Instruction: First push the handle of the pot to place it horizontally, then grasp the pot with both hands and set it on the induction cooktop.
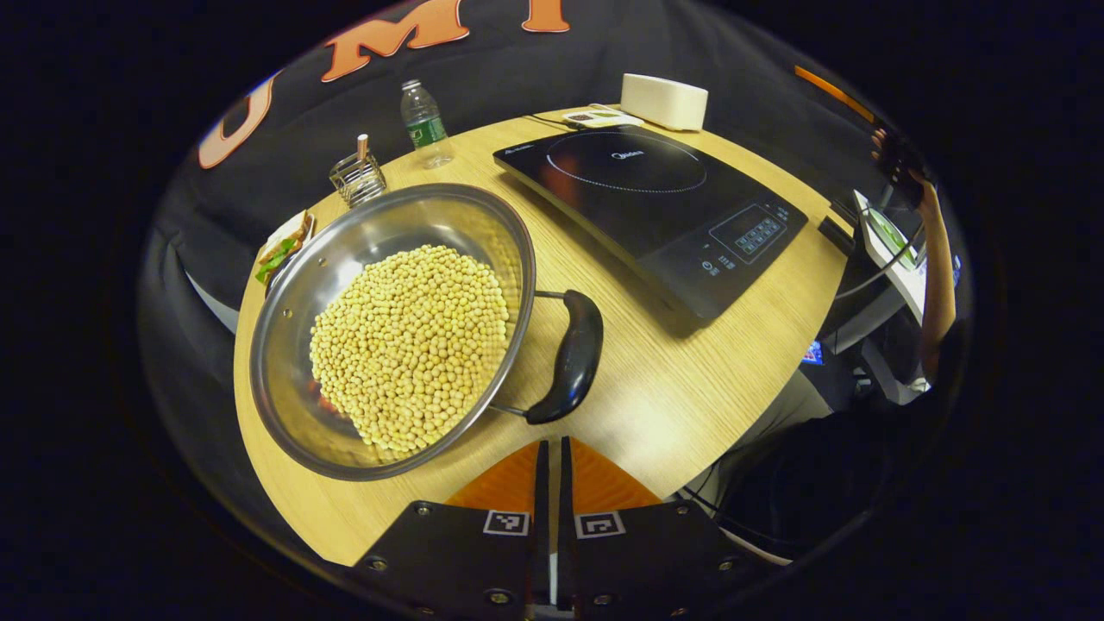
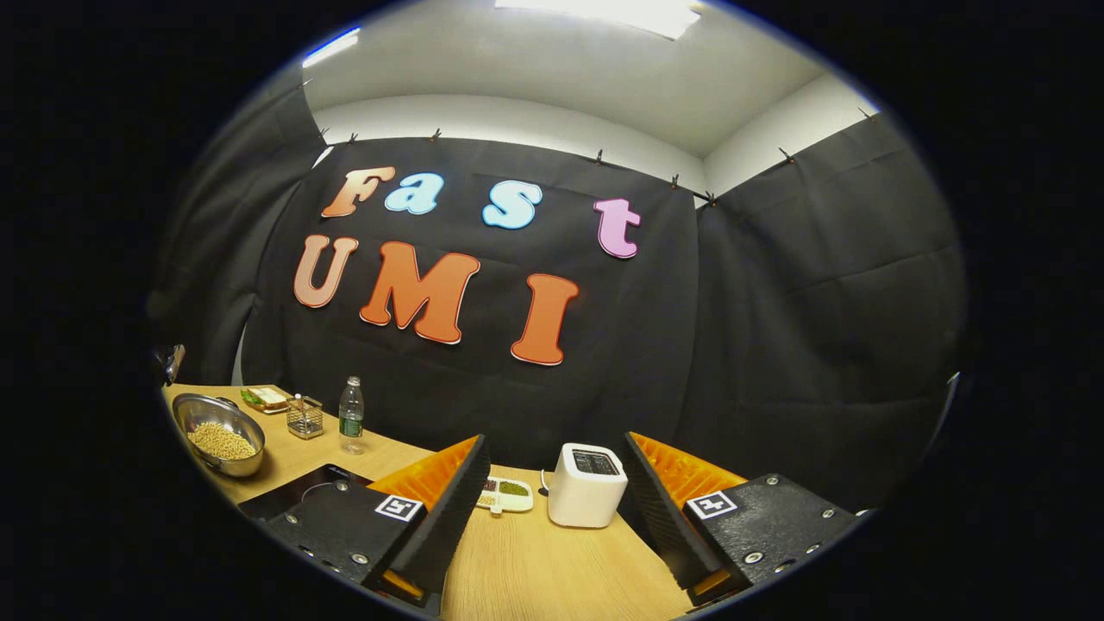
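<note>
A steel pot (image 1: pixel 297 285) full of yellow beans (image 1: pixel 410 345) sits on the wooden table (image 1: pixel 690 379), left of the black induction cooktop (image 1: pixel 655 198). Its black handle (image 1: pixel 571 355) sticks out on the side facing me. My left gripper (image 1: pixel 552 444) is shut with nothing in it, tips just short of the handle and apart from it. In the right gripper view the pot (image 2: pixel 220 444) lies far off to the left. My right gripper (image 2: pixel 554 440) is open and holds nothing. Its left finger hides most of the cooktop (image 2: pixel 297 485).
Behind the pot stand a water bottle (image 1: pixel 424 121), a wire holder (image 1: pixel 358 177) and a plate of food (image 1: pixel 283 248). A white toaster (image 1: pixel 664 99) and a small dish (image 1: pixel 595 118) lie beyond the cooktop. A person's arm (image 1: pixel 936 276) shows off the table's right edge.
</note>
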`<state>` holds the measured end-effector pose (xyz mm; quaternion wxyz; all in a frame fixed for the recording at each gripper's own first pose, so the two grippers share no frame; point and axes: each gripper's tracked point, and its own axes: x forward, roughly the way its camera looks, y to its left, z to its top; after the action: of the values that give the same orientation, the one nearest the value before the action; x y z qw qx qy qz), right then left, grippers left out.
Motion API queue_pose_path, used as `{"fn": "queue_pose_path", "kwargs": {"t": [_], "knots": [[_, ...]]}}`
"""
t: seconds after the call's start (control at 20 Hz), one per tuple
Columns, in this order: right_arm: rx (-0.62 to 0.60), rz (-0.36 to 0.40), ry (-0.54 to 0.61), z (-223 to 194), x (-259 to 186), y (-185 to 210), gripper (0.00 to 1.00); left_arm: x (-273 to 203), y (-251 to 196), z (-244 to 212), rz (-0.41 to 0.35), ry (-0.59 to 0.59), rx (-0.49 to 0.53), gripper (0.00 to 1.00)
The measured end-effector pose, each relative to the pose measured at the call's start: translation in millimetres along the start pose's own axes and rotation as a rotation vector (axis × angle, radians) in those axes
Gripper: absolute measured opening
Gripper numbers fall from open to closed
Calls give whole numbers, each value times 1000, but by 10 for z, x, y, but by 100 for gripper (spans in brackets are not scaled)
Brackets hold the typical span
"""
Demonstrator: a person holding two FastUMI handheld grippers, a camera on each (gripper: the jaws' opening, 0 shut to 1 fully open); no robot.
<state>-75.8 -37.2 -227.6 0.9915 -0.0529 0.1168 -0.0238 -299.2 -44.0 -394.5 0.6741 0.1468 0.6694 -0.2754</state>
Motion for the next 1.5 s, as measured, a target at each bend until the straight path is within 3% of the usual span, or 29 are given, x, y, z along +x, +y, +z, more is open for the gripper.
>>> {"fn": "queue_pose_path", "kwargs": {"t": [0.2,0.95,1.5], "knots": [[-18,-12,10,-54,-51,-78,95,82,-27,203,-14,-27,-71,5],[-19,-10,33,-180,-27,-175,96,413,-139,801,-3,-78,-136,5],[-16,-35,41,-198,-62,-312,96,608,-130,1224,56,-153,-202,5]]}}
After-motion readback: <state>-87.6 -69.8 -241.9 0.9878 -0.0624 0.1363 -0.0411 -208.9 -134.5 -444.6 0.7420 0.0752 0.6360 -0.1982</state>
